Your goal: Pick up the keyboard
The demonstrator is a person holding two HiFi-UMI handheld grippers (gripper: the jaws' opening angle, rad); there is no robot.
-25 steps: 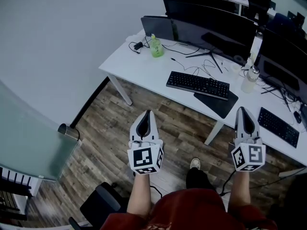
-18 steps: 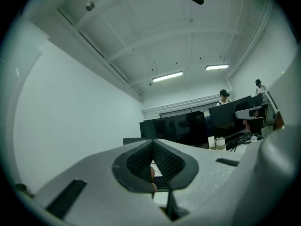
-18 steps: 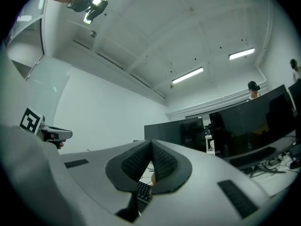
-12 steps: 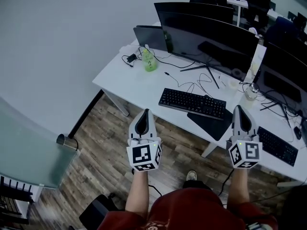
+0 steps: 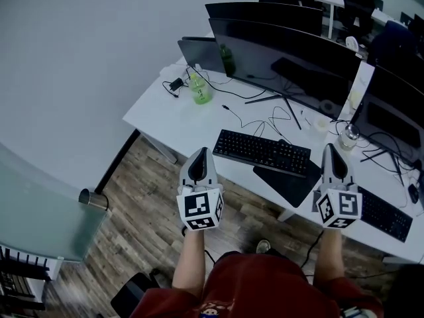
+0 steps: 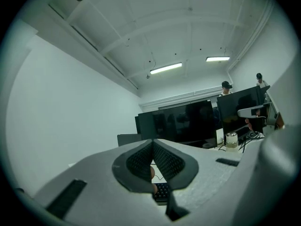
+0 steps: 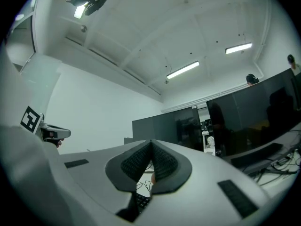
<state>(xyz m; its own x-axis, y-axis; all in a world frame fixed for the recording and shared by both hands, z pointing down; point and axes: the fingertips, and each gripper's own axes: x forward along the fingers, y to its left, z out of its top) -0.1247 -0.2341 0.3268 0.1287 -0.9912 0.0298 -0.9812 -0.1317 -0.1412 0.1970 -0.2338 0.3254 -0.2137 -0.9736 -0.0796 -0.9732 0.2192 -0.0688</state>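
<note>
A black keyboard (image 5: pixel 262 152) lies near the front edge of the white desk (image 5: pixel 172 114), partly on a dark mouse mat (image 5: pixel 291 183). A strip of its keys shows below the jaws in the left gripper view (image 6: pixel 161 192) and in the right gripper view (image 7: pixel 141 201). My left gripper (image 5: pixel 201 152) is shut and empty, held level just short of the desk's front edge, left of the keyboard's near-left corner. My right gripper (image 5: pixel 331 150) is shut and empty too, level, over the mat by the keyboard's right end. Neither touches the keyboard.
Wide dark monitors (image 5: pixel 291 55) stand behind the keyboard, with a green bottle (image 5: pixel 200 91), a charger and loose cables (image 5: pixel 265 121) on the desk. A clear bottle (image 5: pixel 346 138) and a second keyboard (image 5: pixel 383 212) sit to the right. Wooden floor (image 5: pixel 139 217) and a glass panel (image 5: pixel 40 211) lie at left.
Both grippers, still shut, have come forward toward the desk; the keyboard and desk now sit nearer and lower-left in the head view.
</note>
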